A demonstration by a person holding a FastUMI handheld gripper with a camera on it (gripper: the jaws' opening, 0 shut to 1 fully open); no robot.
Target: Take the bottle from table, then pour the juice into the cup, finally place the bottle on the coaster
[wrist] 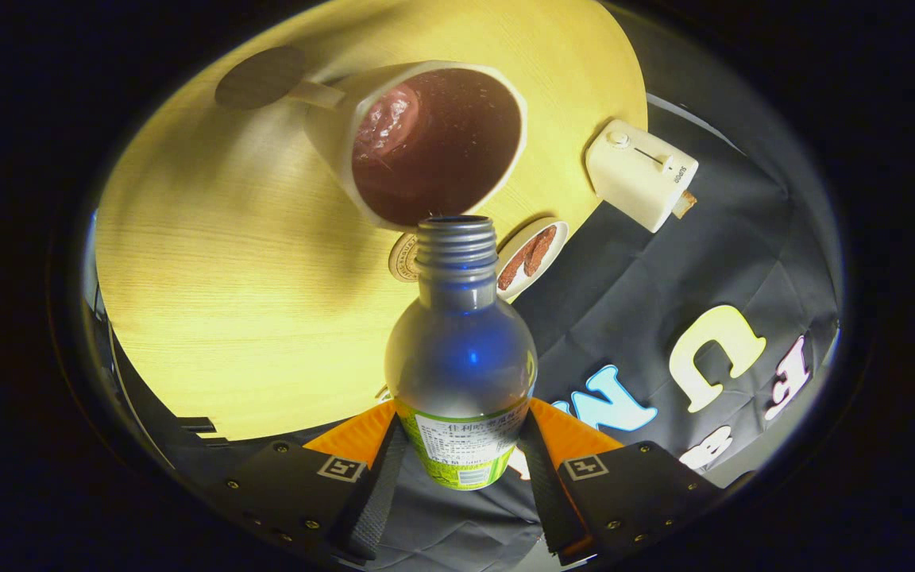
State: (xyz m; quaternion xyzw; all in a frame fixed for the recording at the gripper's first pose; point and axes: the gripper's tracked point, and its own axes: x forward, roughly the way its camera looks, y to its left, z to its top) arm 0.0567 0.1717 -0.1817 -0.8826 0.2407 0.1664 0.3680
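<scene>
The bottle (461, 349) is tipped forward, its uncapped threaded mouth at the near rim of the cup (426, 139), which shows a dark, wet inside. The view is rolled, so the table (227, 278) slants and the gripper (461, 469) is tilted with the bottle in a pouring pose. Both fingers (382, 485) press on the bottle's labelled lower body from either side, pinching it firmly. Just beyond the bottle's neck a round coaster (403, 258) lies on the table, partly hidden, with a small dish (533, 254) of brown strips just to its right. Farther right a cream toaster (638, 173) stands at the table's edge. A dark round mat (260, 77) lies beyond the cup's handle.
</scene>
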